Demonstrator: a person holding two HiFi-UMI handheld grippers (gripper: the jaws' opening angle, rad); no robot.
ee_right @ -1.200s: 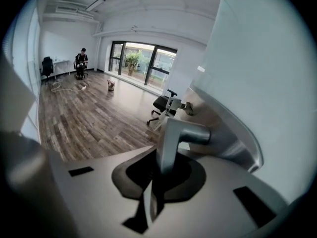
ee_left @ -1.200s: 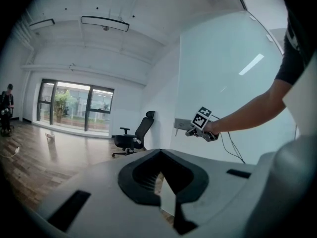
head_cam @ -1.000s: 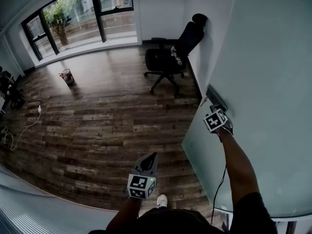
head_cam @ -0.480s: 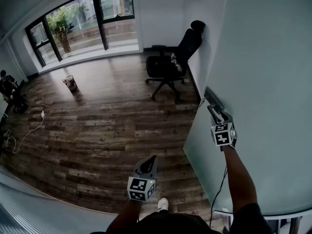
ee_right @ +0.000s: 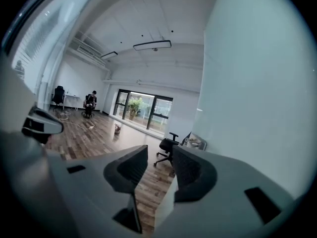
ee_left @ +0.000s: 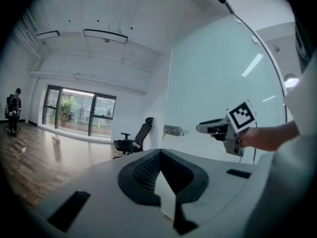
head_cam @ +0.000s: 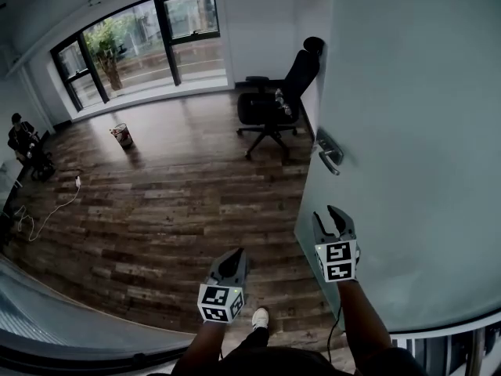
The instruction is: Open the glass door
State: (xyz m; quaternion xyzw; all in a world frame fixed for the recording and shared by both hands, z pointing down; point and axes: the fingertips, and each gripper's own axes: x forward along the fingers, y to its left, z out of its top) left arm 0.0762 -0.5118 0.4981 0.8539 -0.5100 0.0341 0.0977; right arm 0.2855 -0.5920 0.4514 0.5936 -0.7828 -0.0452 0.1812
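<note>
The frosted glass door (head_cam: 407, 131) fills the right of the head view, its edge towards me, and its metal lever handle (head_cam: 329, 151) is free. My right gripper (head_cam: 332, 219) hangs short of and below the handle, open, nothing between its fingers. In the right gripper view the open right gripper (ee_right: 159, 155) points into the room, with the handle (ee_right: 195, 142) beyond it against the door. My left gripper (head_cam: 232, 261) is shut and empty over the wooden floor. From the left gripper (ee_left: 159, 153) view, the handle (ee_left: 172, 130) and the right gripper (ee_left: 210, 128) show ahead.
A black office chair (head_cam: 274, 100) stands against the wall beyond the door. A small bucket (head_cam: 121, 135) sits on the floor near the big windows (head_cam: 141, 41). A person (head_cam: 23, 143) sits far left, and a white cable (head_cam: 47, 210) trails on the floor. My shoe (head_cam: 260, 317) shows below.
My right gripper has come off the door handle, opened, and drawn back towards me. The left gripper has shifted a little along the floor side.
</note>
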